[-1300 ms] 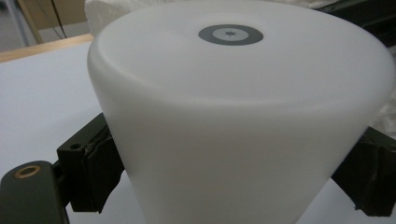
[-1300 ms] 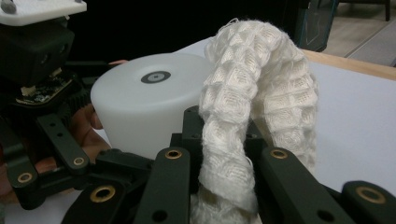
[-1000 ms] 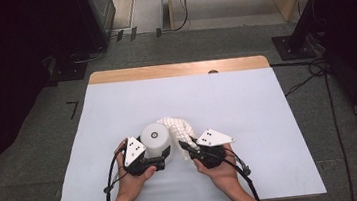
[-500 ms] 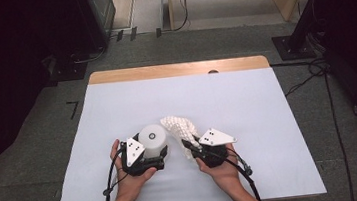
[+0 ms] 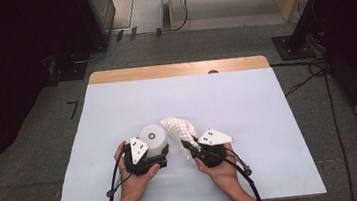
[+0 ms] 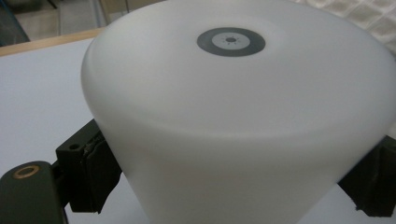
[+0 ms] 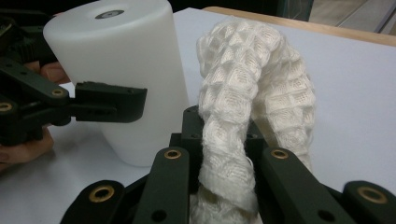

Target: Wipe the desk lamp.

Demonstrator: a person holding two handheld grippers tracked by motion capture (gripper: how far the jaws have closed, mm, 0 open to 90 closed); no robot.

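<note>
Risk no. 1, as we read it: the white cylinder [image 5: 151, 138] tipping or skidding. It stands upright on the white table cover [image 5: 269, 121], near the front edge and a bit left of centre. We hold the left gripper [image 5: 164, 152] around its lower part, jaws wide, one on each side of the wall. The jaws have just been opening and closing a little with the cylinder between them, and both pads look pressed to it in the left gripper view. The wall is smooth and tapered, so a light squeeze could let it slide out or rock over.

Risk no. 2: the cloth. The right gripper [image 5: 187, 145] is clamped narrow on a bunch of white waffle cloth [image 5: 179, 128], which arches up and drops to the table just beside the cylinder, right of it. The pinch takes a thin fold only; a tug could pull it free. If we drape or wrap it w/ the cylinder loosely held, drag from the cloth could knock the cylinder over.
</note>
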